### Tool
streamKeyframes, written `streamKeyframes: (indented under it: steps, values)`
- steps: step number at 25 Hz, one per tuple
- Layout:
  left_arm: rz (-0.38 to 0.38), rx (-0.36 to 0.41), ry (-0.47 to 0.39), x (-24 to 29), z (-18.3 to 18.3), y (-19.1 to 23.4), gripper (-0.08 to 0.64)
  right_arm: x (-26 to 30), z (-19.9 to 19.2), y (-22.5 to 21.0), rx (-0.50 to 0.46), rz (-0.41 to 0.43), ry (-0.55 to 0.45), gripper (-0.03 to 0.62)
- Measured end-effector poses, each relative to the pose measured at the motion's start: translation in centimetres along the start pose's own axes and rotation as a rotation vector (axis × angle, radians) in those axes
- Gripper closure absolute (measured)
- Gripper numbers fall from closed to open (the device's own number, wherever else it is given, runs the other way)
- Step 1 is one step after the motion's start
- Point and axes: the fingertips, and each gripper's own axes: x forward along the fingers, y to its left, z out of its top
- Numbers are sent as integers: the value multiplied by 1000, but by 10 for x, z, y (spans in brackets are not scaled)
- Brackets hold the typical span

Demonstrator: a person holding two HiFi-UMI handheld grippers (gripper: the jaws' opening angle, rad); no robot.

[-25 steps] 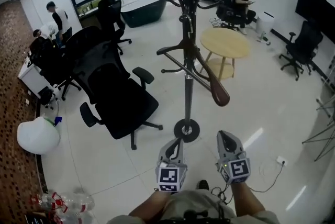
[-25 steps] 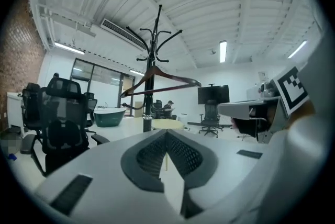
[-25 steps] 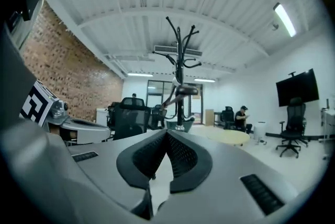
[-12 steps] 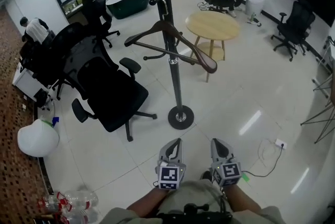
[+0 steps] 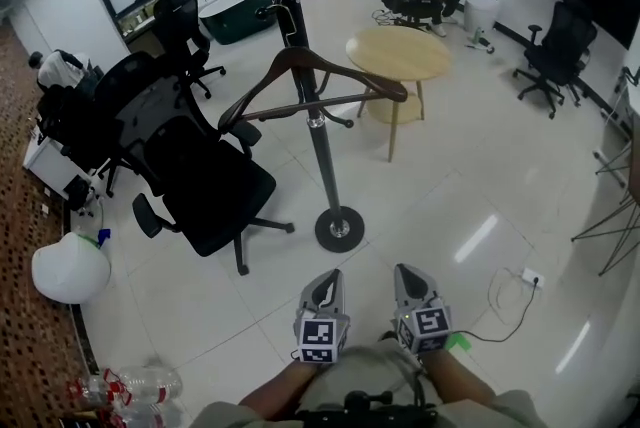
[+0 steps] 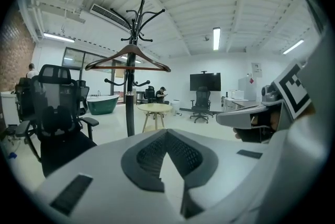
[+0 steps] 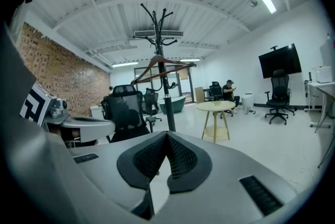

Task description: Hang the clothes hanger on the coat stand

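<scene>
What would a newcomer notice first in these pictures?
The black coat stand at centre, a wooden hanger hanging on it, stands out first. Black office chairs crowd its left; the left gripper and right gripper sit low in front, both shut and empty.

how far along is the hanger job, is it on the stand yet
Done: the wooden hanger hangs by its hook on the coat stand. In hand: nothing; the left gripper and right gripper are both shut and empty, low near the person, apart from the stand. Left: nothing that shows.
</scene>
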Motion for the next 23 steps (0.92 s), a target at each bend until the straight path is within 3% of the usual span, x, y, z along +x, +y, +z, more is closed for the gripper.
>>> streamKeyframes:
  steps: [12, 23]
  values:
    - [-36, -8, 0, 0, 3, -20, 560, -15, 9, 3, -9, 29, 1, 592]
    - [-60, 19, -3, 4, 9, -21, 560, -17, 4, -1, -7, -2, -4, 592]
